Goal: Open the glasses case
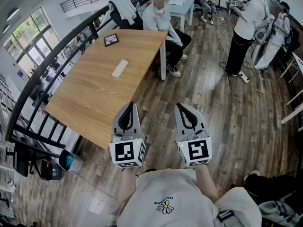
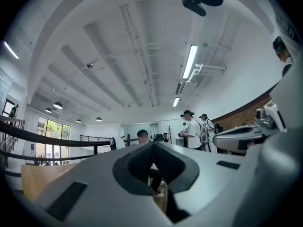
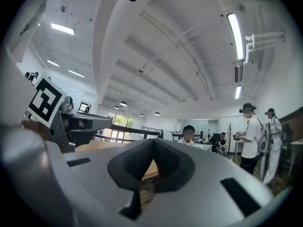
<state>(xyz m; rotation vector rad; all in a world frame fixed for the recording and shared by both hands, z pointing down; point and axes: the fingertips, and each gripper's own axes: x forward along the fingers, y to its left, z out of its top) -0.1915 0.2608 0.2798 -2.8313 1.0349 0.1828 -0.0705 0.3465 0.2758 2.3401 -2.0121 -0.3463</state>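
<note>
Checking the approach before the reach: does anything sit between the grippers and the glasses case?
Nothing visible does. Only bare table lies between the glasses case and the left gripper and right gripper, both shut and empty. A small black frame sits beyond the case.

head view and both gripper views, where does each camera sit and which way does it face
Head view: on the head, looking down at the table, white case; left tongs, right tongs, shirt show.
Left gripper view: on left tongs, facing slightly up at ceiling; shut jaws show.
Right gripper view: likewise on right tongs, jaws shut.
Both gripper views share the seated person.
</note>
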